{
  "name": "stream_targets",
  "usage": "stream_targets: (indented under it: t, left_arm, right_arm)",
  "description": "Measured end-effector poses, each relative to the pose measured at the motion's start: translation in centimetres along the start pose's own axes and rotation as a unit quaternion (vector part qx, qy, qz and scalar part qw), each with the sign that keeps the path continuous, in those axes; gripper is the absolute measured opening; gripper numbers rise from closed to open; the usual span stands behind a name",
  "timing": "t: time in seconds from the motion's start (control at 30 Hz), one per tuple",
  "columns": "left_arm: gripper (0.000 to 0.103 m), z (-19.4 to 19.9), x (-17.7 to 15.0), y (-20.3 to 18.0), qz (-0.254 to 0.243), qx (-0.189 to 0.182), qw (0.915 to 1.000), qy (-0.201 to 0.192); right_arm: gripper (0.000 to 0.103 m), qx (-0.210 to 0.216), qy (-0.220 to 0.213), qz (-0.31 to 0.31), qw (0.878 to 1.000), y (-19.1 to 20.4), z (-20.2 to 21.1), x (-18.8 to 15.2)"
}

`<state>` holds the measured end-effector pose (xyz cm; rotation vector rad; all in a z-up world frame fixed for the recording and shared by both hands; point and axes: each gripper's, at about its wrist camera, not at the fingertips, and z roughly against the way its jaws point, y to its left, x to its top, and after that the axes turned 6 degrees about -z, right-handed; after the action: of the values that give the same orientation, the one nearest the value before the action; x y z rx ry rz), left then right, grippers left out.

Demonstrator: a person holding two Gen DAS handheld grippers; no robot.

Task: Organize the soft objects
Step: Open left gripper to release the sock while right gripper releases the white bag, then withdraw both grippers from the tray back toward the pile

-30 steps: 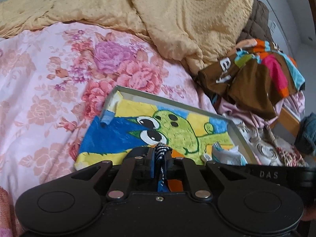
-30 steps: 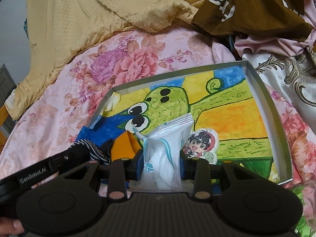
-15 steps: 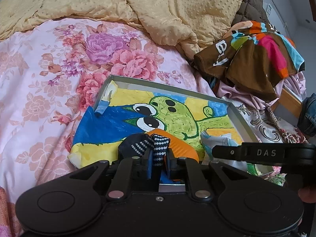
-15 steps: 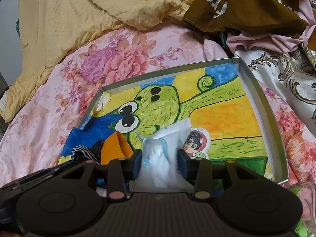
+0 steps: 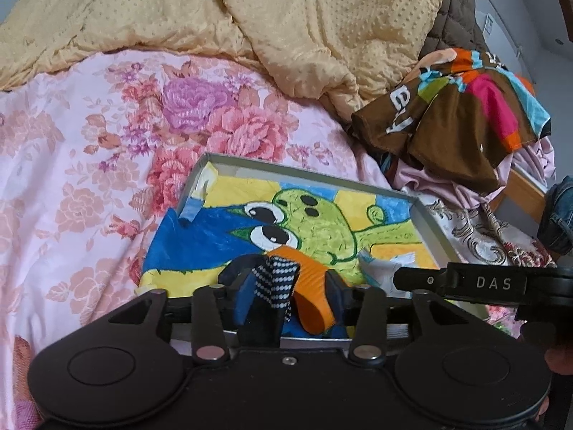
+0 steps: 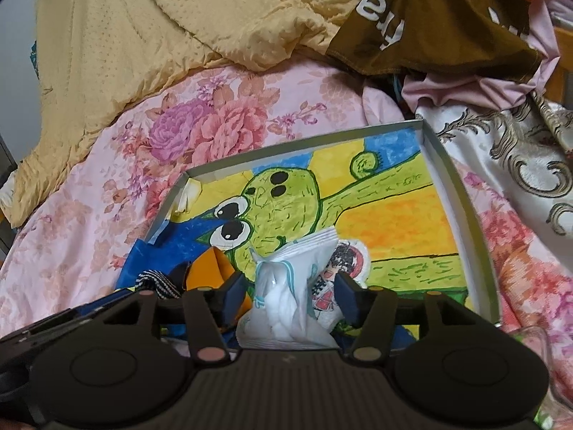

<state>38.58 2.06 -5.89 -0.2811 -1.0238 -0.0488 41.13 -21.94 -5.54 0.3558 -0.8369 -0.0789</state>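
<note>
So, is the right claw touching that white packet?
Apart. The right wrist view shows the opening right claw with gaps between both pads and the white packet.

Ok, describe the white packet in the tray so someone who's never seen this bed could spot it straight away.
On the pink floral bedspread lies a shallow metal tray lined with a green cartoon-creature drawing. At its near edge, between the opening right tongs, sits the white packet. Unlike the orange-and-dotted fabric beside it, it is crinkly, translucent and blue-trimmed.
</note>
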Motion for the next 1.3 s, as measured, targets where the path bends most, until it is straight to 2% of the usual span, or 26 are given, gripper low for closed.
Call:
stream_targets:
  t: [0.17, 0.23, 0.6, 0.7, 0.9, 1.3]
  left_arm:
    - [0.062, 1.9, 0.4, -0.6, -0.003, 0.007, 0.9999, -0.014]
    - [0.067, 2.9, 0.4, -0.8, -0.004, 0.014, 0.9997, -0.02]
    - [0.096, 8.4, 0.6, -1.6, -0.008, 0.039, 0.9974, -0.06]
    - [0.097, 9.9, 0.4, -2.2, -0.009, 0.056, 0.9955, -0.076]
    - [0.1, 12.5, -0.5, -3.4, -0.031, 0.079, 0.9929, -0.084]
    - [0.102, 18.3, -2.1, -5.9, -0.053, 0.086, 0.9891, -0.108]
  right_arm:
    - [0.076, 0.002, -0.024, -0.006, 1.0, -0.1, 2.1, -0.3]
    - [0.086, 0.008, -0.041, -0.007, 0.999, -0.1, 3.3, -0.6]
    - [0.102, 0.007, -0.1, 0.04, 0.994, 1.5, 9.2, -1.9]
    - [0.102, 0.014, -0.118, 0.045, 0.992, 1.7, 10.6, -2.8]
    - [0.102, 0.018, -0.136, 0.053, 0.989, 1.9, 13.2, -4.0]
    - [0.103, 0.035, -0.167, 0.07, 0.983, 1.8, 18.5, -6.4]
